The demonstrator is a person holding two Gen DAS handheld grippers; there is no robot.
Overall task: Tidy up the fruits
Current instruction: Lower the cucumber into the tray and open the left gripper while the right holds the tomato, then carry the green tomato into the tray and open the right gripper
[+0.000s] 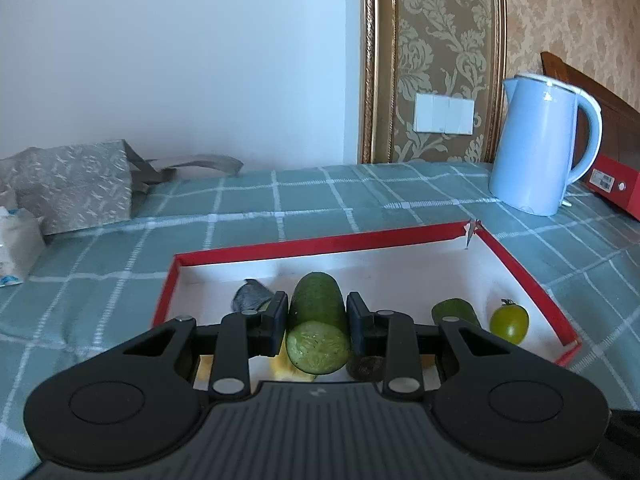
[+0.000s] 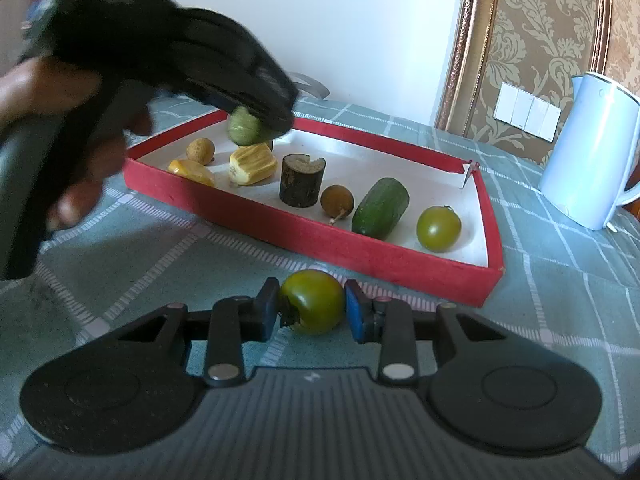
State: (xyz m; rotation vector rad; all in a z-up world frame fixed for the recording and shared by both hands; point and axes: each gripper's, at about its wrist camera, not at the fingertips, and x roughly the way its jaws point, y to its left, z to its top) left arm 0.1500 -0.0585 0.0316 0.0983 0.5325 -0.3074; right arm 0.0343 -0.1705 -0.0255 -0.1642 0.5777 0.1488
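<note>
My left gripper (image 1: 318, 322) is shut on a cut cucumber piece (image 1: 318, 320) and holds it over the red box (image 1: 320, 240) with a white floor. In the right wrist view the left gripper (image 2: 256, 120) hovers above the box's left part with that cucumber piece (image 2: 244, 131). My right gripper (image 2: 312, 308) is shut on a green tomato (image 2: 312, 306) just in front of the box's near wall (image 2: 320, 236). Inside the box lie a second cucumber piece (image 2: 380, 208), another green tomato (image 2: 439, 228), two brown longans (image 2: 337, 199), a dark stem chunk (image 2: 302, 180) and yellow fruit pieces (image 2: 252, 165).
A pale blue kettle (image 1: 540, 148) stands at the back right on the green checked cloth (image 1: 100, 260). A red box (image 1: 616, 184) lies behind it. A grey fabric bag (image 1: 76, 188) and a tissue pack (image 1: 16, 240) sit at the left.
</note>
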